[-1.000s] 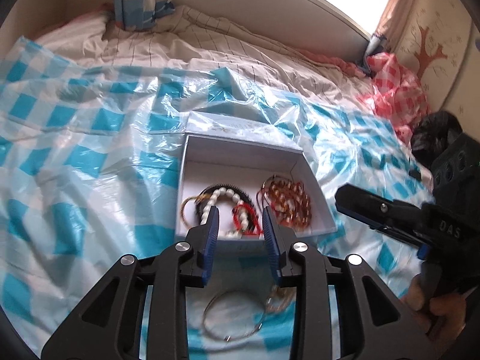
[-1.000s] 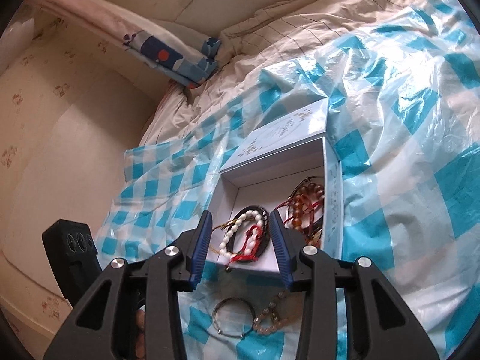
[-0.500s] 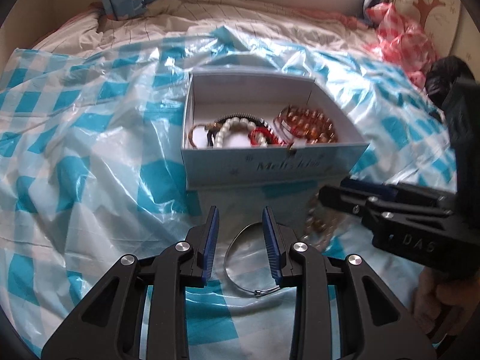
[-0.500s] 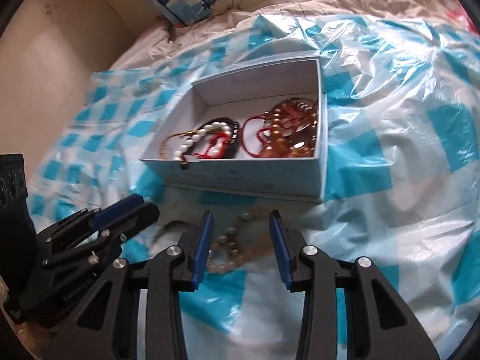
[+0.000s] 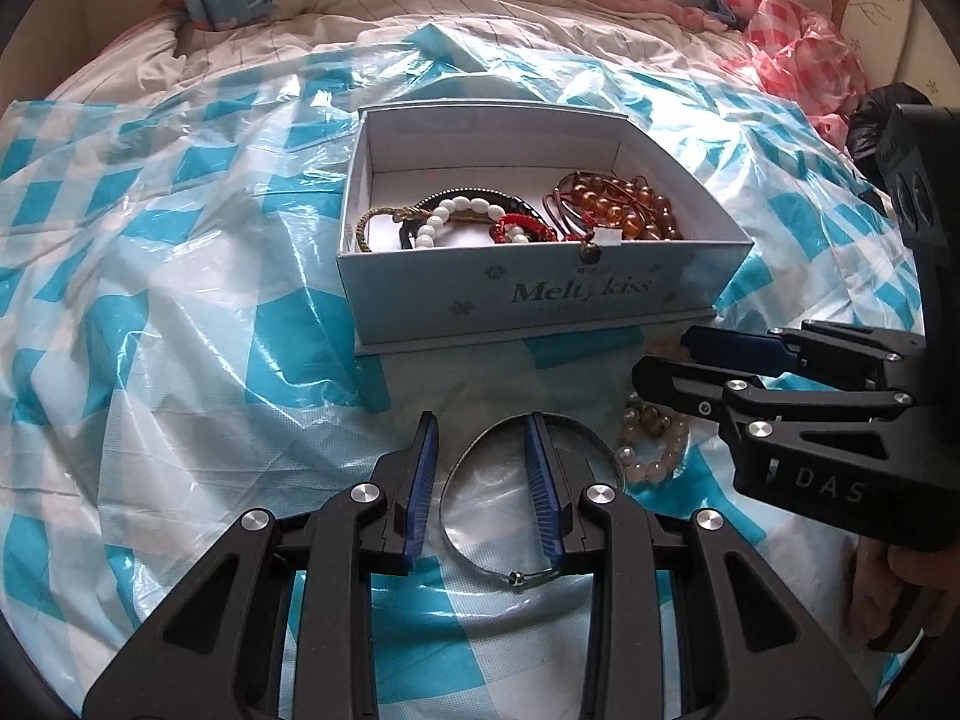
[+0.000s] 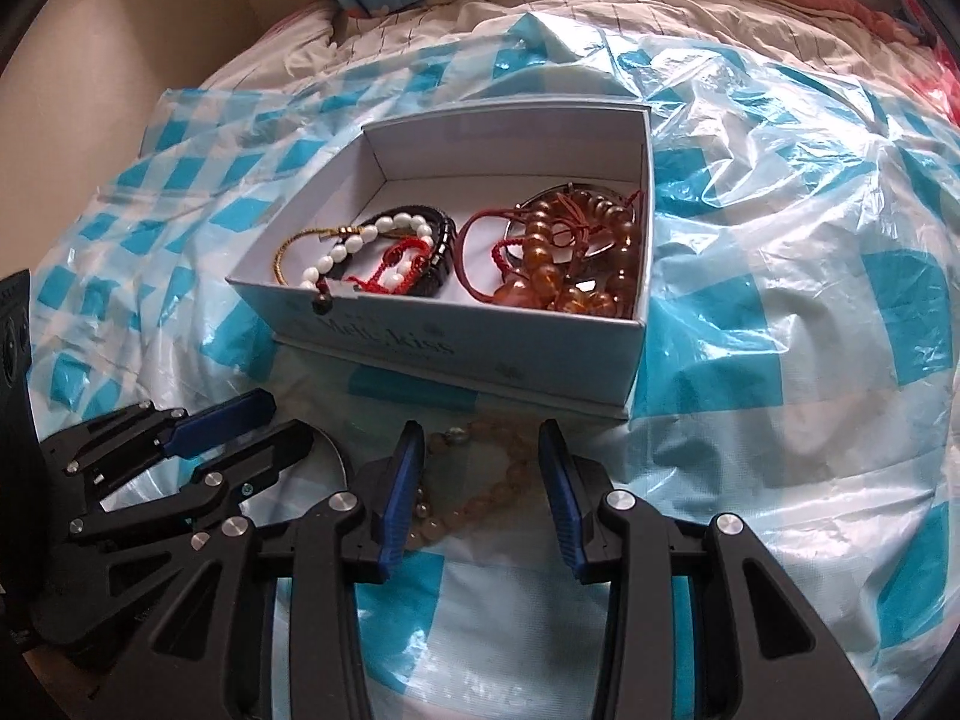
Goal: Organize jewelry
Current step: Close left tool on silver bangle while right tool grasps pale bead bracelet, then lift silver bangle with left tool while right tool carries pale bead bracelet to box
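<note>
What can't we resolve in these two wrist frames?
- Left wrist: silver bangle partly hidden behind left tool; contact unclear.
- Right wrist: pale bead bracelet partly behind right tool.
- Both: small print on box unreadable.
- Bangle nearly hidden in right wrist.

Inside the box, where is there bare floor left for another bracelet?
In the box, bare floor runs along the back wall, behind both piles. The front left is crowded by the white bead bracelet, the right side by the amber beads.
</note>
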Motion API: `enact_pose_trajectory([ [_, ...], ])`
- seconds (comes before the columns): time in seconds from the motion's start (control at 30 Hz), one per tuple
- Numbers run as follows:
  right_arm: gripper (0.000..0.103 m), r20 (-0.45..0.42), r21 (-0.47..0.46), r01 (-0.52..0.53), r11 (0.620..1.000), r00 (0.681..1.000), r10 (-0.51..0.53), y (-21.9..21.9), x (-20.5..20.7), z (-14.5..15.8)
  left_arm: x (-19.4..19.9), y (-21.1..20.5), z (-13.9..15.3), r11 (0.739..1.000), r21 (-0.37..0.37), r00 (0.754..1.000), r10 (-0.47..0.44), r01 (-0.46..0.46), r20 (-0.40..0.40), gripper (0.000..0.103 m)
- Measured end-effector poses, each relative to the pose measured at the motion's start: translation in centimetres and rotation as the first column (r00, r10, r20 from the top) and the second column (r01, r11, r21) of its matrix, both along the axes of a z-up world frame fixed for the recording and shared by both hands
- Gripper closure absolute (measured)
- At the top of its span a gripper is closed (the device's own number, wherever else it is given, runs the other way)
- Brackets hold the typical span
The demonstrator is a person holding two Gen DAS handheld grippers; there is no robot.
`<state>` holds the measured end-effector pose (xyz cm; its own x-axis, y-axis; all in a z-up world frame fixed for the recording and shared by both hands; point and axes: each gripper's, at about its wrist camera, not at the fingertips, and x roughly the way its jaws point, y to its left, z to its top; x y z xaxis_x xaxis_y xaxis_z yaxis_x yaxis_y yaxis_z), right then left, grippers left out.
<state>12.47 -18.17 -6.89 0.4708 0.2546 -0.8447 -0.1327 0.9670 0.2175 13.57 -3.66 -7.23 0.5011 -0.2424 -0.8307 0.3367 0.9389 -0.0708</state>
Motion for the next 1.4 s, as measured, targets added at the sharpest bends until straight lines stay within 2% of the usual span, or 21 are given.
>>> enact_pose_trajectory([
  [0.23, 0.063, -0.004, -0.058, -0.049, 0.997, 0.999, 0.049, 0.9, -0.5, -0.1, -0.7, -0.3, 0.1, 0.999, 0.021, 0.999, -0.036, 0.036, 0.003, 0.076],
  [0.27, 0.066, -0.004, -0.066, -0.057, 0.996, 0.998, 0.057, 1.1, -0.6, -0.1, -0.8, -0.4, 0.1, 0.999, 0.026, 0.999, -0.04, 0.04, 0.005, 0.081],
  [0.3, 0.069, -0.003, -0.076, -0.068, 0.995, 0.998, 0.068, 1.2, -0.7, -0.1, -1.0, -0.4, 0.1, 0.999, 0.031, 0.999, -0.045, 0.045, 0.006, 0.084],
  [0.33, 0.084, -0.011, -0.095, -0.081, 0.992, 0.997, 0.08, 1.5, -0.8, -0.2, -1.2, -0.4, 0.1, 0.998, 0.034, 0.999, -0.052, 0.052, 0.003, 0.089],
  [0.37, 0.089, -0.016, -0.101, -0.096, 0.99, 0.995, 0.094, 1.6, -1.1, -0.3, -1.3, -0.4, 0.2, 0.998, 0.033, 0.998, -0.055, 0.055, 0.002, 0.09],
  [0.43, 0.093, -0.022, -0.096, -0.107, 0.99, 0.994, 0.105, 1.5, -1.4, -0.2, -1.6, -0.2, 0.4, 0.998, 0.023, 0.998, -0.061, 0.061, -0.002, 0.09],
  [0.53, 0.093, -0.022, -0.082, -0.098, 0.992, 0.995, 0.096, 1.0, -1.6, 0.1, -1.7, -0.1, 0.5, 0.998, 0.016, 0.998, -0.06, 0.06, -0.005, 0.09],
  [0.63, 0.087, -0.03, -0.078, -0.095, 0.992, 0.995, 0.093, 0.9, -1.6, -0.1, -1.6, -0.2, 0.0, 0.998, 0.031, 0.999, -0.048, 0.048, -0.012, 0.09],
  [0.67, 0.083, -0.026, -0.094, -0.107, 0.99, 0.994, 0.105, 1.3, -1.8, -0.2, -1.6, -0.3, -0.2, 0.998, 0.036, 0.999, -0.047, 0.048, -0.013, 0.09],
  [0.73, 0.083, -0.012, -0.151, -0.135, 0.979, 0.991, 0.135, 2.1, -2.1, -0.3, -1.6, -0.5, -0.5, 0.997, 0.056, 0.999, -0.051, 0.051, -0.006, 0.09],
  [0.8, 0.086, -0.01, -0.166, -0.156, 0.974, 0.988, 0.156, 2.4, -2.3, -0.5, -1.7, -0.8, -0.5, 0.996, 0.06, 0.998, -0.058, 0.058, -0.004, 0.097],
  [0.83, 0.093, -0.017, -0.15, -0.156, 0.976, 0.988, 0.155, 2.2, -2.3, -0.5, -1.7, -0.8, -0.3, 0.997, 0.038, 0.998, -0.066, 0.067, -0.015, 0.1],
  [0.87, 0.095, -0.023, -0.126, -0.151, 0.98, 0.988, 0.15, 1.8, -2.2, -0.5, -1.7, -0.7, -0.1, 0.997, 0.025, 0.997, -0.068, 0.069, -0.019, 0.1],
  [0.97, 0.095, -0.059, 0.026, -0.104, 0.994, 0.993, 0.106, -0.3, -2.0, -0.2, -2.0, -0.3, 0.7, 0.997, -0.042, 0.997, -0.066, 0.064, -0.037, 0.1],
  [1.07, 0.095, -0.084, 0.176, -0.056, 0.983, 0.994, 0.072, -2.4, -2.1, 0.3, -2.6, 0.3, 2.0, 0.994, -0.095, 0.998, -0.056, 0.053, -0.03, 0.1],
  [1.17, 0.095, -0.072, 0.247, -0.04, 0.968, 0.996, 0.06, -3.3, -2.9, 1.4, -3.4, 0.9, 3.2, 0.99, -0.135, 0.999, -0.041, 0.038, -0.017, 0.1],
  [1.4, 0.095, -0.043, 0.338, -0.038, 0.94, 0.998, 0.056, -4.5, -5.7, 3.8, -5.6, 1.8, 5.3, 0.991, -0.127, 0.999, -0.03, 0.033, 0.027, 0.1],
])
